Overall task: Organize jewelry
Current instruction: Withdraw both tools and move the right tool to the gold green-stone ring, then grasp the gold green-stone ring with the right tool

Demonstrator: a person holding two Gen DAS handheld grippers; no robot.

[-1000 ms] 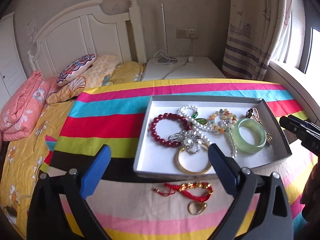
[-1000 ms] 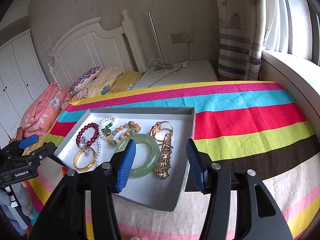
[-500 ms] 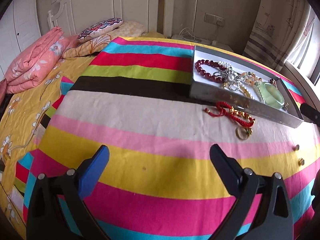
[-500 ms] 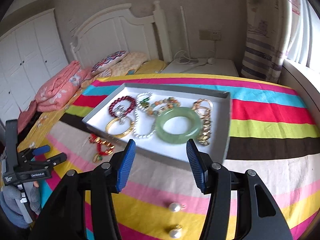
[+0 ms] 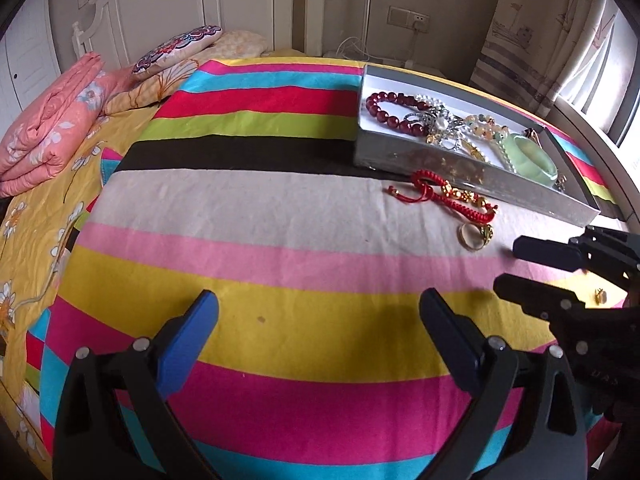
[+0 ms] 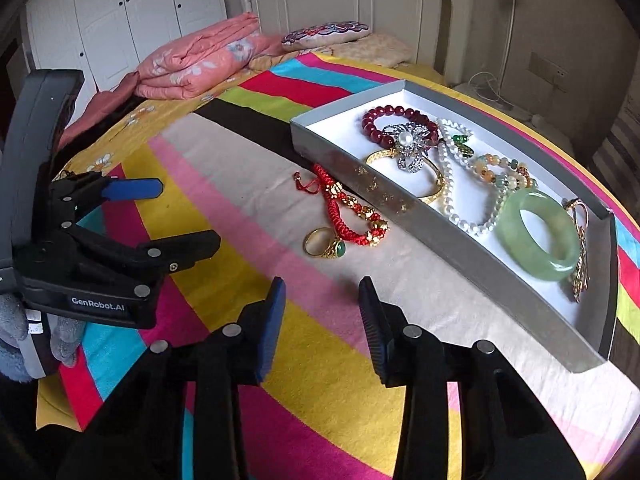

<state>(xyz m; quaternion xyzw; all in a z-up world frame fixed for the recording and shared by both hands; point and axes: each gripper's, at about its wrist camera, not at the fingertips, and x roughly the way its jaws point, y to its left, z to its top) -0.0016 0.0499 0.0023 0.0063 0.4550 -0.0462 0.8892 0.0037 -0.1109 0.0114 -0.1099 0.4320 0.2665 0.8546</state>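
Observation:
A grey tray [image 6: 400, 196] on the striped blanket holds a jade bangle [image 6: 538, 236], a dark red bead bracelet [image 6: 384, 114], a silver brooch [image 6: 408, 144], a pearl necklace [image 6: 448, 196] and a gold bangle [image 6: 432, 188]. Outside its near wall lie a red braided bracelet [image 6: 344, 208] and a gold ring with a green stone [image 6: 324, 242]. My right gripper [image 6: 322, 304] hovers open just short of the ring. My left gripper [image 5: 320, 320] is open over bare blanket, left of the red bracelet [image 5: 452, 200], ring [image 5: 474, 236] and tray [image 5: 480, 176].
A small gold stud [image 5: 600, 296] lies on the blanket beside the right gripper [image 5: 516, 264]. A folded pink quilt [image 6: 192, 64] and pillows [image 5: 176, 46] sit by the white headboard. A gloved hand [image 6: 12, 328] holds the left gripper [image 6: 184, 214]. Wardrobe doors stand behind.
Both grippers have drawn back from over the tray towards the near side of the bed and come lower. The right one now faces the ring and red bracelet. Both stay open.

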